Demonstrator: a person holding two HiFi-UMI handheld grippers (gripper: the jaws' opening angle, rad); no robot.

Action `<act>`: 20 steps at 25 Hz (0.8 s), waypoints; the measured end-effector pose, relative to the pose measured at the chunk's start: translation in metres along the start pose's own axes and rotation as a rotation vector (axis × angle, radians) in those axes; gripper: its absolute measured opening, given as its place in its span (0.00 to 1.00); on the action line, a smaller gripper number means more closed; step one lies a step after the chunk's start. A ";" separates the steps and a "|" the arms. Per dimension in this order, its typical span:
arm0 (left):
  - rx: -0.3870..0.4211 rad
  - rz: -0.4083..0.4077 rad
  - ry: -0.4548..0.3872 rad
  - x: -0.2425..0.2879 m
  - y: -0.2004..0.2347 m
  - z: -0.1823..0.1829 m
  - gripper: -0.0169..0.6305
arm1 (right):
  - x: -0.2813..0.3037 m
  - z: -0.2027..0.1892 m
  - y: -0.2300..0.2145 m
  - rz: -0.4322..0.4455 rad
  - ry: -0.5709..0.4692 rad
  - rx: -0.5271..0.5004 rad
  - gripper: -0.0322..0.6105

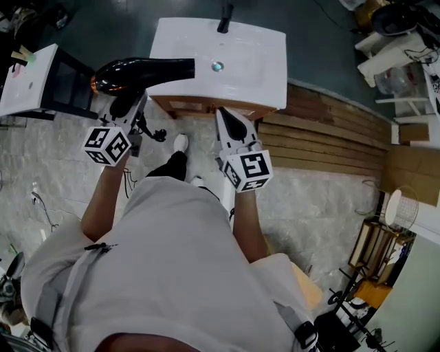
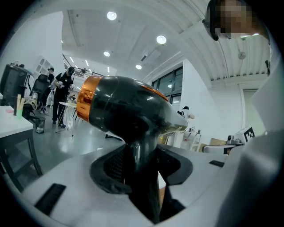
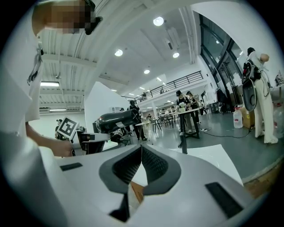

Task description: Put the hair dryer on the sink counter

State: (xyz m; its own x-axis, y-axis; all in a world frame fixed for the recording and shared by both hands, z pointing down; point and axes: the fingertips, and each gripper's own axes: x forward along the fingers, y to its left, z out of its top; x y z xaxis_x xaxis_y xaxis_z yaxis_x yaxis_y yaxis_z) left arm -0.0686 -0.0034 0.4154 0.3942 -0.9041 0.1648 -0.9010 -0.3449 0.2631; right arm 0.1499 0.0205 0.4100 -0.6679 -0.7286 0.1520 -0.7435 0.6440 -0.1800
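**Item 1. Hair dryer (image 1: pixel 144 72).** Glossy black body with an orange ring at the rear. In the head view it lies crosswise. The nozzle points to 3 o'clock and overlaps the left edge of the sink counter (image 1: pixel 265 75); the orange end sits at 9 o'clock, off the counter. Its handle runs down toward 6 o'clock into the left gripper. Whether the nozzle touches the counter cannot be told.

**Item 2. Left gripper (image 1: pixel 124 104).** The jaws are clamped on the dryer's handle (its own view shows the dark pads (image 2: pixel 108 166) pressed against both sides of the handle).

**Item 3. Right gripper (image 1: pixel 230 122).** The jaws are closed tip to tip with nothing between them. It points to 12 o'clock at the counter's front edge, well apart from the dryer, which lies at its 10 o'clock.

**Item 4. Sink counter.** White top on a wooden cabinet (image 1: pixel 199 106). The drain (image 1: pixel 217 66) is just beyond the nozzle at 3 o'clock, and the black faucet (image 1: pixel 225 17) stands at the far edge, at 12 o'clock.

**Item 5. Surroundings.** A white side table (image 1: pixel 27 79) stands at 9 o'clock and wooden boards (image 1: pixel 323 137) lie at 3 o'clock.
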 end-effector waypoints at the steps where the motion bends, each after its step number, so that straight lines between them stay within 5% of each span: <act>1: -0.001 -0.002 0.001 0.004 0.003 0.001 0.29 | 0.005 0.001 -0.002 -0.001 0.002 0.000 0.06; 20: -0.005 -0.077 0.024 0.098 0.090 0.039 0.29 | 0.127 0.036 -0.036 -0.060 0.004 -0.012 0.06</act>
State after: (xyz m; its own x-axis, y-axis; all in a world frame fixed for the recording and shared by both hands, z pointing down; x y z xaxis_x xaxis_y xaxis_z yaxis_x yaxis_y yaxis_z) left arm -0.1181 -0.1332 0.4178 0.4665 -0.8688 0.1662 -0.8670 -0.4119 0.2805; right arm 0.0924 -0.1036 0.4012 -0.6221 -0.7651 0.1661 -0.7826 0.6018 -0.1591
